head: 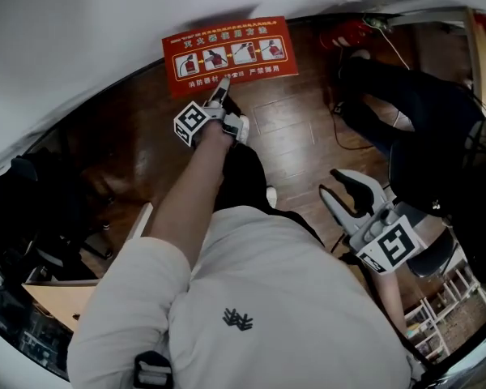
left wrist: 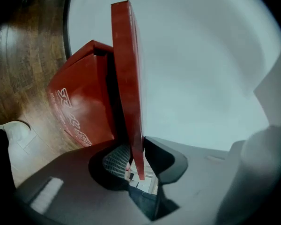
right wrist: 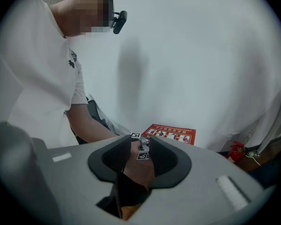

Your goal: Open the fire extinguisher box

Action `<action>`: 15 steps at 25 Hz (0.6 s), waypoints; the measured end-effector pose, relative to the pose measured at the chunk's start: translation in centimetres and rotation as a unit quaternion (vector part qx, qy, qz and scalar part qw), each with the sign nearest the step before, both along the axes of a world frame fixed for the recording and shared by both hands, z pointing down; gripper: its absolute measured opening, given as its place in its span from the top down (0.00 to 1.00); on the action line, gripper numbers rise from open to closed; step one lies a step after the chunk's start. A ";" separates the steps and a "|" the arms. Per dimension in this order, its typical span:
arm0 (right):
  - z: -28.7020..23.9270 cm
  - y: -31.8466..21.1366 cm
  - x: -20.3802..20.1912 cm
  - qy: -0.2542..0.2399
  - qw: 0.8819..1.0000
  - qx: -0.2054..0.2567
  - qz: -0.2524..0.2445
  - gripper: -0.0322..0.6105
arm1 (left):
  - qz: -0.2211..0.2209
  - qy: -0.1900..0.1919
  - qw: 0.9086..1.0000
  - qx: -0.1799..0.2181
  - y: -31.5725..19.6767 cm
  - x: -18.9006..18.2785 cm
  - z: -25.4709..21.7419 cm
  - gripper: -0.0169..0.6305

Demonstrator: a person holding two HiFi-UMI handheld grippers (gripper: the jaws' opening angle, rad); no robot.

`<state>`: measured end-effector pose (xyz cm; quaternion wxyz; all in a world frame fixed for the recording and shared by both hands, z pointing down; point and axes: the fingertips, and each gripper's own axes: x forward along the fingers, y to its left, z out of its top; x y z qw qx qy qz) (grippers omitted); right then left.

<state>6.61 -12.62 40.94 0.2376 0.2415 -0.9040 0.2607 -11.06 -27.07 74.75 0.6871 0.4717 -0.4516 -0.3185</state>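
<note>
The red fire extinguisher box stands on the wooden floor against a white wall. Its lid [head: 229, 53] carries white instruction pictures and print. My left gripper [head: 223, 87] reaches to the lid's front edge. In the left gripper view the lid [left wrist: 127, 78] is tilted up off the red box body [left wrist: 82, 107], and its thin edge runs down between the pads of my left gripper [left wrist: 136, 165], which is shut on it. My right gripper [head: 330, 183] hangs low at the right, away from the box, open and with nothing in it. The right gripper view, past my right gripper [right wrist: 140, 156], shows the lid [right wrist: 171, 133] far off.
A red fire extinguisher [head: 348, 35] lies by the wall right of the box, also in the right gripper view [right wrist: 234, 151]. A person in dark clothes [head: 413, 112] is at the right, with cables nearby. Dark furniture [head: 32, 217] crowds the left. A white shoe [left wrist: 11, 130] rests on the floor.
</note>
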 end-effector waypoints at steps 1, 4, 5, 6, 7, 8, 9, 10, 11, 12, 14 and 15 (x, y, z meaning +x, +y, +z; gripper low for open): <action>-0.2 -0.4 -0.2 -0.005 1.000 0.004 0.000 0.78 | -0.001 0.000 1.000 0.011 -0.4 -0.2 -1.3 0.83; -0.8 -1.3 -0.4 -0.016 1.000 0.014 0.003 0.78 | -0.004 -0.002 0.999 0.045 -2.1 -0.6 -5.3 0.84; -1.0 -1.5 -0.4 -0.019 1.000 0.016 0.005 0.78 | -0.005 -0.003 0.999 0.054 -2.8 -0.9 -6.4 0.84; -1.1 -1.7 -0.4 -0.022 1.000 0.018 0.007 0.78 | -0.007 -0.002 0.998 0.064 -3.7 -1.2 -7.5 0.84; -1.1 -1.9 -0.4 -0.024 0.999 0.020 0.009 0.78 | -0.008 -0.001 0.997 0.074 -4.6 -1.5 -8.5 0.84; -1.2 -2.1 -0.5 -0.025 0.999 0.022 0.010 0.78 | -0.010 0.000 0.996 0.084 -5.7 -1.8 -9.4 0.84; -1.3 -2.3 -0.5 -0.026 0.999 0.024 0.010 0.78 | -0.010 0.000 0.995 0.095 -6.7 -2.1 -10.2 0.84; -1.4 -2.5 -0.5 -0.026 0.999 0.026 0.011 0.78 | -0.010 0.000 0.994 0.105 -7.8 -2.4 -10.8 0.85; -1.5 -2.7 -0.6 -0.026 0.999 0.028 0.012 0.78 | -0.009 -0.002 0.994 0.113 -8.8 -2.7 -11.3 0.85; -1.7 -2.9 -0.6 -0.027 0.999 0.031 0.013 0.78 | -0.009 -0.005 0.993 0.120 -9.7 -3.1 -11.7 0.85; -1.9 -3.3 -0.7 -0.027 0.999 0.036 0.016 0.78 | -0.010 -0.009 0.991 0.132 -11.5 -3.9 -12.4 0.86; -2.0 -3.4 -0.7 -0.026 0.999 0.038 0.019 0.78 | -0.013 -0.008 0.990 0.139 -12.3 -4.2 -12.7 0.87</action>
